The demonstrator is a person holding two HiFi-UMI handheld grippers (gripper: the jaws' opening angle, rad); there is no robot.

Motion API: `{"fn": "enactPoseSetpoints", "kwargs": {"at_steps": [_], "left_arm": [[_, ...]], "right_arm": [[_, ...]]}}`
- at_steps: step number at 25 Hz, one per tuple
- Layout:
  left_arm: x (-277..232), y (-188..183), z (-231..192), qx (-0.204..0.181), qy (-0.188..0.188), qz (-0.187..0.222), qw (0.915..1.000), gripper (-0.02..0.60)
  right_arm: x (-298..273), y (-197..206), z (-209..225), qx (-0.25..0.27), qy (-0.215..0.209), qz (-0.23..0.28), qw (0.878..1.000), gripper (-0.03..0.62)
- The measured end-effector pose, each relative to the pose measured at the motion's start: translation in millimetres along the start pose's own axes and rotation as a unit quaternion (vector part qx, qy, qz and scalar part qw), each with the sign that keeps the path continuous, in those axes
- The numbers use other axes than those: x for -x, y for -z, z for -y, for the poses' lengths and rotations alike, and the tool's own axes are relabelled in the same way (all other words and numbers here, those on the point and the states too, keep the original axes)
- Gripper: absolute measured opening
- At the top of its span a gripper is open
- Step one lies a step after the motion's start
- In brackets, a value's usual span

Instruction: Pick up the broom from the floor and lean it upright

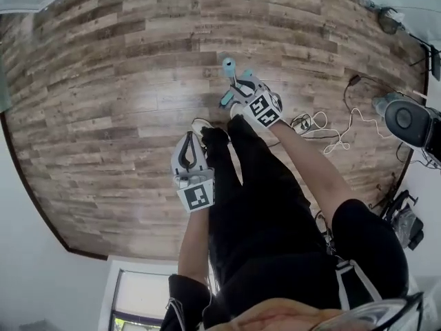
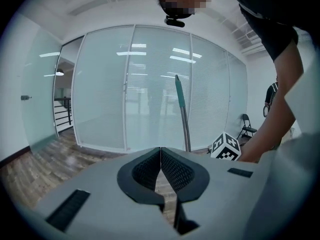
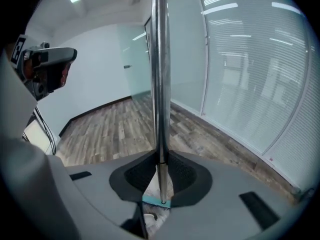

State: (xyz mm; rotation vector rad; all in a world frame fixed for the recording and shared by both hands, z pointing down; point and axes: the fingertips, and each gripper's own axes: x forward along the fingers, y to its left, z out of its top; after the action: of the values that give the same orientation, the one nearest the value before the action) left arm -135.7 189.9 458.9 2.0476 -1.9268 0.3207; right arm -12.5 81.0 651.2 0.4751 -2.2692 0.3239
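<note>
The broom stands almost upright, its metal pole (image 3: 159,84) running up between the jaws of my right gripper (image 3: 161,160), which is shut on it. The teal broom head (image 3: 156,200) shows below the jaws, near the floor. From the head view I look down along the pole at its teal top end (image 1: 228,64), with the right gripper (image 1: 239,88) closed round the pole just under it. My left gripper (image 1: 189,138) hangs lower left of the broom, apart from it. Its jaws (image 2: 160,152) are shut on nothing; the broom pole (image 2: 184,121) rises beyond them.
Wood-plank floor (image 1: 124,81) all around. Frosted glass partitions (image 2: 130,84) stand ahead. White cables (image 1: 334,135) and a dark device (image 1: 408,121) lie at the right, close to the person's feet. A chair (image 2: 246,126) stands by the far wall.
</note>
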Motion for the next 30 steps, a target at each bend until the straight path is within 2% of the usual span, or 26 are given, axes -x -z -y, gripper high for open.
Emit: {"fn": "enactPoseSetpoints", "kwargs": {"at_steps": [2, 4, 8, 14, 17, 20, 30], "left_arm": [[13, -20, 15, -0.004, 0.007, 0.001, 1.0, 0.02], [21, -37, 23, 0.017, 0.012, -0.005, 0.9998, 0.02], [31, -72, 39, 0.047, 0.037, 0.015, 0.9981, 0.02], [45, -105, 49, 0.035, 0.042, 0.029, 0.9981, 0.02], [46, -117, 49, 0.036, 0.035, 0.04, 0.998, 0.02], [47, -125, 52, 0.03, 0.045, 0.05, 0.9973, 0.02], [32, -147, 60, 0.018, 0.053, 0.06, 0.9966, 0.02]], "right_arm": [[38, -20, -2, -0.013, 0.016, 0.019, 1.0, 0.078], [72, -38, -5, -0.034, 0.035, 0.043, 0.998, 0.078], [135, -76, -6, -0.054, 0.061, 0.09, 0.993, 0.078], [207, -115, -17, -0.059, 0.078, 0.145, 0.985, 0.078], [226, -129, -20, -0.043, 0.077, 0.156, 0.984, 0.078], [235, -137, -22, -0.04, 0.08, 0.171, 0.981, 0.078], [256, -147, 16, -0.041, 0.101, 0.19, 0.976, 0.078]]}}
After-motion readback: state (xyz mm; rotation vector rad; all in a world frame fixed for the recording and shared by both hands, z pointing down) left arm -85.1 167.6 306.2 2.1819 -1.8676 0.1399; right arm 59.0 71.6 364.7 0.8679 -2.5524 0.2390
